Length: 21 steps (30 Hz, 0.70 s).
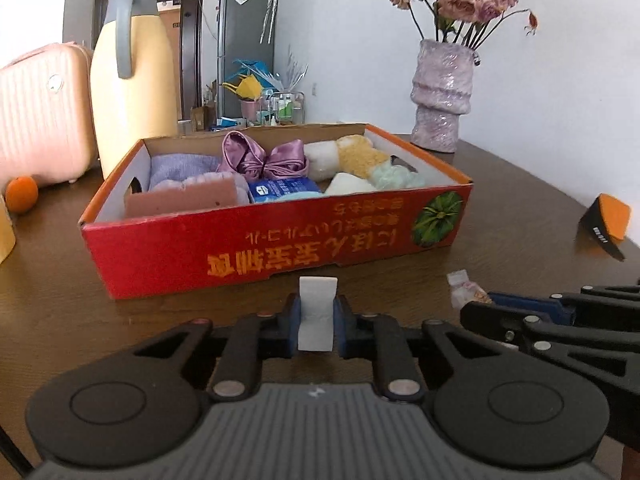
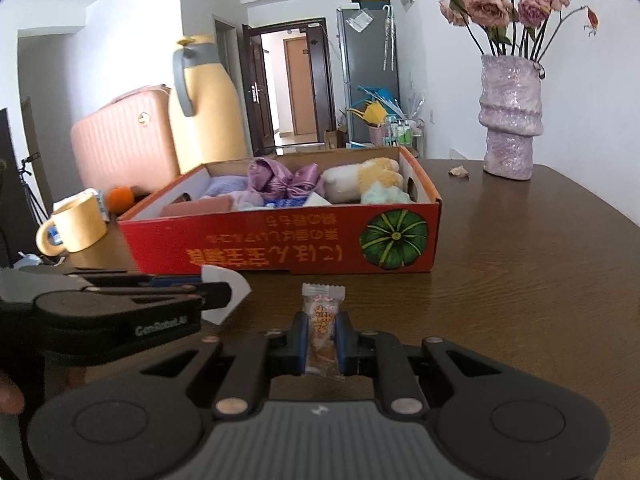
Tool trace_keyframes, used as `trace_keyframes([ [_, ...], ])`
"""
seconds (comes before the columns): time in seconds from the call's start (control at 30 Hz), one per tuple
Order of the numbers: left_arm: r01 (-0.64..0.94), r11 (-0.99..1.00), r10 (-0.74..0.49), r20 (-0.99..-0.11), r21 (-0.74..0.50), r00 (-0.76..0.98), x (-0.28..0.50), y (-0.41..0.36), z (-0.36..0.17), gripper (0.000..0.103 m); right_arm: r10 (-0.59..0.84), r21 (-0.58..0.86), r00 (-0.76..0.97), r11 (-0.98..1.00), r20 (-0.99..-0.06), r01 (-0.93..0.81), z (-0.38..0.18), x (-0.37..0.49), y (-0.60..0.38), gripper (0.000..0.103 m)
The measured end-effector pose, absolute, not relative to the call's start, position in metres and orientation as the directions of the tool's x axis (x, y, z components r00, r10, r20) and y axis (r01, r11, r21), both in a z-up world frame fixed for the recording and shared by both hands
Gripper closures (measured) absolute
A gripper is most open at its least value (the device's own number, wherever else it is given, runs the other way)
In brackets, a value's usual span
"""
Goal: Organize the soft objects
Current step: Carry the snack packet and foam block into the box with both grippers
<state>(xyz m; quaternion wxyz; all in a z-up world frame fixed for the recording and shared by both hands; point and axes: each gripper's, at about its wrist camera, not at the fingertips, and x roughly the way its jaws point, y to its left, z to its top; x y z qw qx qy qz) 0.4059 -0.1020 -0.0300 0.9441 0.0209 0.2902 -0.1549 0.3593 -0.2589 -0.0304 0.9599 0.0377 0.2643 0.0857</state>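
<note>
Red cardboard box [image 1: 256, 248] of soft items sits just ahead on the table, left gripper [image 1: 316, 320] pinching a white sponge block [image 1: 316, 312], right gripper [image 2: 323, 340] pinching a wrapped snack [image 2: 322, 320]; lift each clear of the near wall before releasing.

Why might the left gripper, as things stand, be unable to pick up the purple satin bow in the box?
Probably not yet: the left gripper is shut on a white block. The purple satin bow lies uncovered in the red box.
</note>
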Motion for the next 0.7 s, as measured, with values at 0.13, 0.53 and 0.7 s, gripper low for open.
trace_keyframes([
  [0.13,0.304,0.949,-0.299,-0.573,-0.090,0.763,0.365,-0.094,-0.027,0.086,0.213,0.125,0.834,0.977,-0.509,-0.173,-0.025,0.327,-0.253,0.089],
  [0.53,0.258,0.963,-0.258,-0.553,-0.080,0.792,0.234,-0.056,-0.019,0.086,0.302,0.176,0.786,0.953,-0.540,-0.246,-0.029,0.223,-0.236,0.089],
  [0.7,0.256,0.963,-0.260,-0.522,-0.080,0.813,0.215,-0.050,-0.009,0.086,0.305,0.168,0.802,0.952,-0.513,-0.254,-0.020,0.206,-0.231,0.089],
])
